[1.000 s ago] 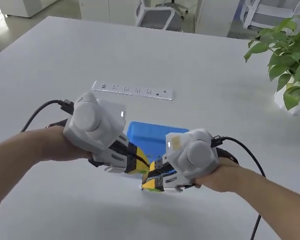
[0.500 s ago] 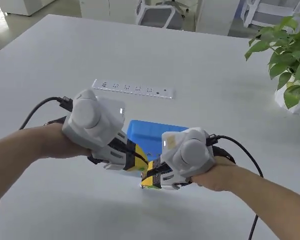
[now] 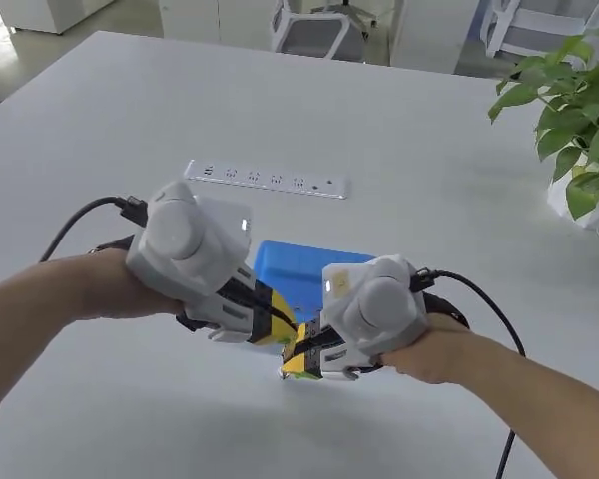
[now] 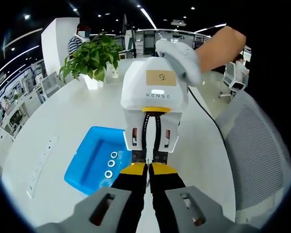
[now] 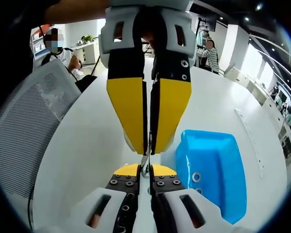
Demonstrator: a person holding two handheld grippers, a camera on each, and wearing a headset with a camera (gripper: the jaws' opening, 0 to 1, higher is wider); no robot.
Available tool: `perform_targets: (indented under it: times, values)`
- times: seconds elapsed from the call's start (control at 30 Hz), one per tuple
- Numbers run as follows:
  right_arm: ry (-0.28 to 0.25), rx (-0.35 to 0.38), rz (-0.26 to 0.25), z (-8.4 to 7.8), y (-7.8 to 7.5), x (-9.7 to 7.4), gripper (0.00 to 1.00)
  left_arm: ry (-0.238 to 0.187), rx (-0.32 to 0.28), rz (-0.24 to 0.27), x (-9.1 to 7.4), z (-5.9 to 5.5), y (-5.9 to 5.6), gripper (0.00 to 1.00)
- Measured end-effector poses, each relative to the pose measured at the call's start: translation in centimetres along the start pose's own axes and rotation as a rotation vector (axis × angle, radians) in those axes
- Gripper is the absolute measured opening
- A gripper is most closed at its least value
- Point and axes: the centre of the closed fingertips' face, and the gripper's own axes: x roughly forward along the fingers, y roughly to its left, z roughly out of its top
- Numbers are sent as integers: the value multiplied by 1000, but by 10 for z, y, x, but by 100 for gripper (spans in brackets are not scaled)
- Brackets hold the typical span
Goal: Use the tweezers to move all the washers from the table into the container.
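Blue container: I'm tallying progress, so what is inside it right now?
Three washers lie in the blue container, seen from the left gripper view. Its near edge is hidden behind the fingers, so more could sit there.

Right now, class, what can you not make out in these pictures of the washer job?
Tweezers, right gripper view: tip too small to show whether it carries a washer.
Table, head view: the left claw and right claw hide the patch beneath them, so loose washers cannot be counted.
Container, head view: near end covered by the claws.

container (image 3: 301, 263) just ahead, pwr strip (image 3: 267, 180) beyond, plant (image 3: 574, 110) far R
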Motion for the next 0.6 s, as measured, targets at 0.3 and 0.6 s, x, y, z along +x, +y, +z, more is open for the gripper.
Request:
perform_targets:
  times: [0.3, 0.6]
  values:
    - [-2, -6, -2, 4, 0, -3, 8, -16, -18, 8, -7, 4, -3, 12]
    - [-7, -16, -1, 13, 1, -12, 8, -38, -55, 30, -16, 4, -6, 23]
